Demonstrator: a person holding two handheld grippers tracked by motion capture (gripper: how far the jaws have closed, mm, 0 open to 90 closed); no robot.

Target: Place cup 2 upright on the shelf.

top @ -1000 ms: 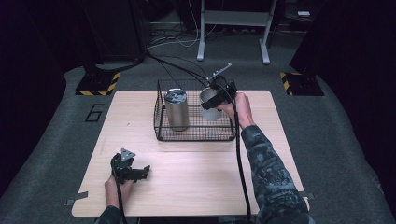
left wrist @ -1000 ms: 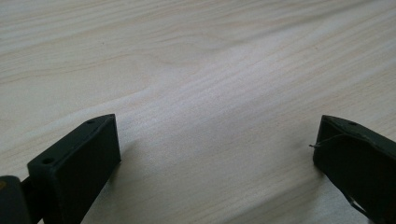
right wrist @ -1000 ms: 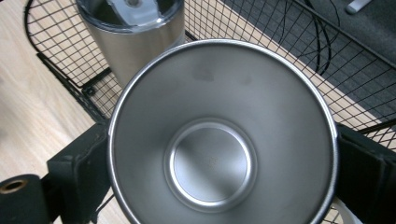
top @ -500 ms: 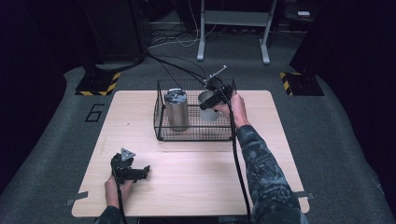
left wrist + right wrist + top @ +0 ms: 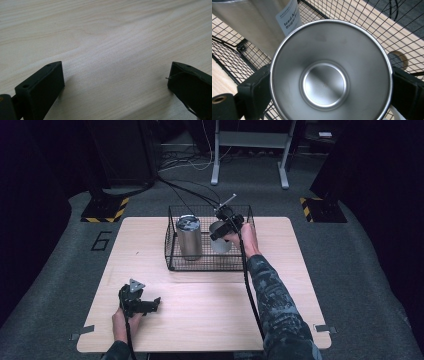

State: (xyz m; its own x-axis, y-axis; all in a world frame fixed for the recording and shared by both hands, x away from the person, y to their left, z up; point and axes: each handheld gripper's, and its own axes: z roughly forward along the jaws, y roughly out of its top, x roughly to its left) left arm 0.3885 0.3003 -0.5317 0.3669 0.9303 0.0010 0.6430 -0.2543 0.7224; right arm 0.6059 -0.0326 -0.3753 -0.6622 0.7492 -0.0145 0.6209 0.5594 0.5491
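holding a steel cup (image 5: 331, 72) by its sides, the right tongs (image 5: 223, 231) sit inside the wire basket (image 5: 172, 247) near the worktop's (image 5: 210, 315) far edge, jaws pinching the cup upright just beside the tall steel tumbler (image 5: 189, 237) already standing in the basket's left half. whether the cup's base rests on the mesh floor i cannot tell, so placing looks nearly done; releasing and withdrawing seem left. the left tongs (image 5: 152, 303) lie spread and empty near the worktop's near left corner
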